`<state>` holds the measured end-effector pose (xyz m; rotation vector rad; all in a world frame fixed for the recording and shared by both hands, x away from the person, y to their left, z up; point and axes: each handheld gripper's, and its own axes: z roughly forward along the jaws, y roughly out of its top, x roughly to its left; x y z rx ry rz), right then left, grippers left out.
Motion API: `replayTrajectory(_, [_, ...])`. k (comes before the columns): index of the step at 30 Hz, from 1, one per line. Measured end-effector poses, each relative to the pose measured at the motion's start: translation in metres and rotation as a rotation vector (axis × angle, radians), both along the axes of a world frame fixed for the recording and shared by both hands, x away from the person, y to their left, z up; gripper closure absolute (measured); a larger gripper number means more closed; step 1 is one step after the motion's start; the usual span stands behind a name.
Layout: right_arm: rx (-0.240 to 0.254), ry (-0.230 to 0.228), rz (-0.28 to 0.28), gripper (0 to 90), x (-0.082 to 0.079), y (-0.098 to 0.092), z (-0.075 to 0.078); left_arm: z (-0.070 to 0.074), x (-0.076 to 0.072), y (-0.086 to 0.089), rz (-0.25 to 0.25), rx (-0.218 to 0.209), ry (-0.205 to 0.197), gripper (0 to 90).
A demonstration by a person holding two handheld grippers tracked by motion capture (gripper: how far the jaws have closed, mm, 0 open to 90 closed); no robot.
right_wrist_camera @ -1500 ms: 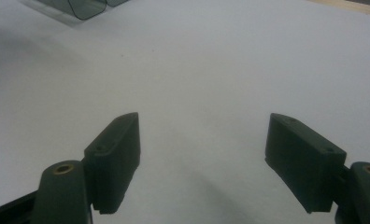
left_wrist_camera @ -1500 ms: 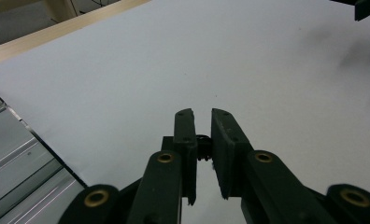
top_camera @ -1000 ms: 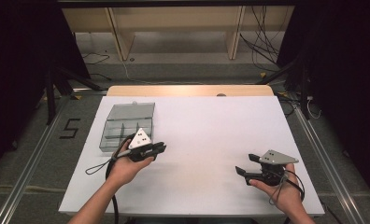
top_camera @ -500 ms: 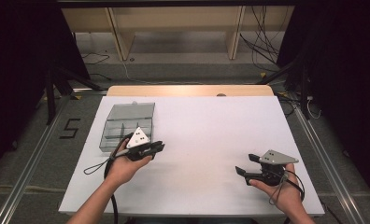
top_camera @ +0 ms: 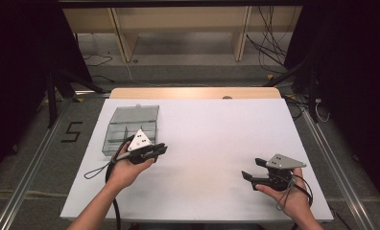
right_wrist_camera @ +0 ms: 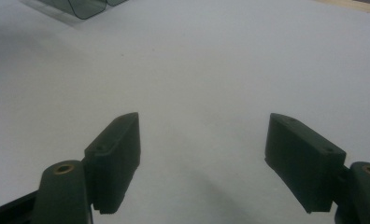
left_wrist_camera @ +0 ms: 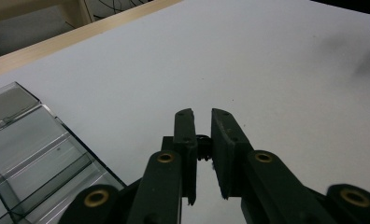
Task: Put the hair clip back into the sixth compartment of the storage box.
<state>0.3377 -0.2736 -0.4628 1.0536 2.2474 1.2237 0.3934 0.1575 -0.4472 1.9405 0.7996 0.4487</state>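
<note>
My left gripper (top_camera: 161,149) is held in a hand at the left of the white table (top_camera: 217,129), its tips just right of a clear plastic compartment box (top_camera: 130,125). In the left gripper view its jaws (left_wrist_camera: 202,114) stand almost together with only a thin slit between them and hold nothing, and the box (left_wrist_camera: 29,154) lies at the lower left. My right gripper (top_camera: 251,168) is held low near the table's front right. Its jaws (right_wrist_camera: 202,119) stand wide apart over bare white surface, with nothing between them. The box's corner (right_wrist_camera: 80,7) shows far off at the top.
A wooden strip (top_camera: 193,92) runs along the table's far edge. Beyond it stand a wooden frame (top_camera: 178,28) and loose cables (top_camera: 269,52) on the floor. Metal rails (top_camera: 337,163) flank the table. A cable (top_camera: 99,168) trails from my left gripper across the table.
</note>
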Motion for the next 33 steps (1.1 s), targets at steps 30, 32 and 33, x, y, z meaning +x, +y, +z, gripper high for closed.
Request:
replayTrajectory(30, [0.001,0.0,0.0,27.4,0.0,0.0,0.0,0.0,0.004,0.01,0.037,0.002,0.0,79.9])
replayTrajectory(32, [0.001,-0.001,0.0,27.4,0.0,0.0,0.0,0.0,0.004,0.011,0.038,0.004,0.0,79.9])
replayTrajectory(33, [0.001,0.0,0.0,27.4,0.0,0.0,0.0,0.0,0.004,0.011,0.038,0.003,0.001,79.9])
